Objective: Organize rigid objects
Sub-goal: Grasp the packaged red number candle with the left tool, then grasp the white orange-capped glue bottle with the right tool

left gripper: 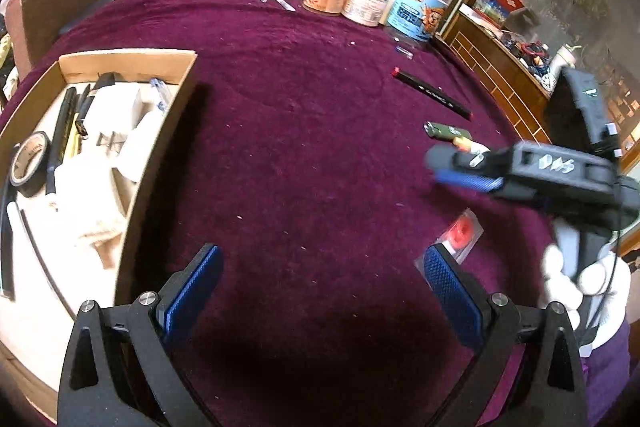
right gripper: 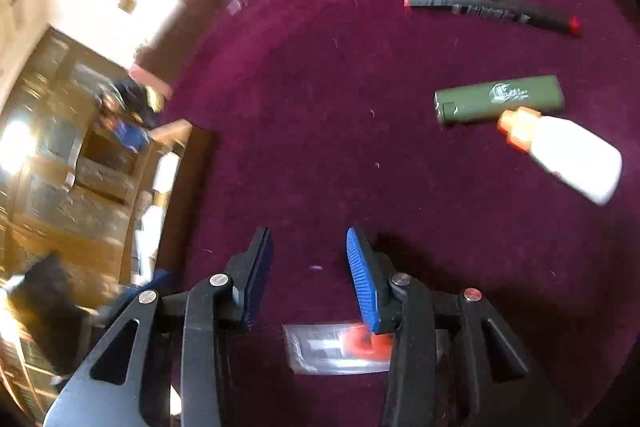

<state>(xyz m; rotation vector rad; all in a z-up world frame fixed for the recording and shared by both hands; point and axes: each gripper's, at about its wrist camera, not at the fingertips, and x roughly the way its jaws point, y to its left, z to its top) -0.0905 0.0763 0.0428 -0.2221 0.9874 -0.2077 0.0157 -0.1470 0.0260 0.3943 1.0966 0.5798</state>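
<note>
Maroon tablecloth (left gripper: 304, 131); left hand-held gripper (left gripper: 322, 277) spread wide, right hand-held gripper (right gripper: 308, 275) narrowly parted, both empty.

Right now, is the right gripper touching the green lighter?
Apart. In the right wrist view the right gripper is open and empty over bare purple cloth, and the green lighter lies well ahead of its fingertips with cloth between them.
</note>
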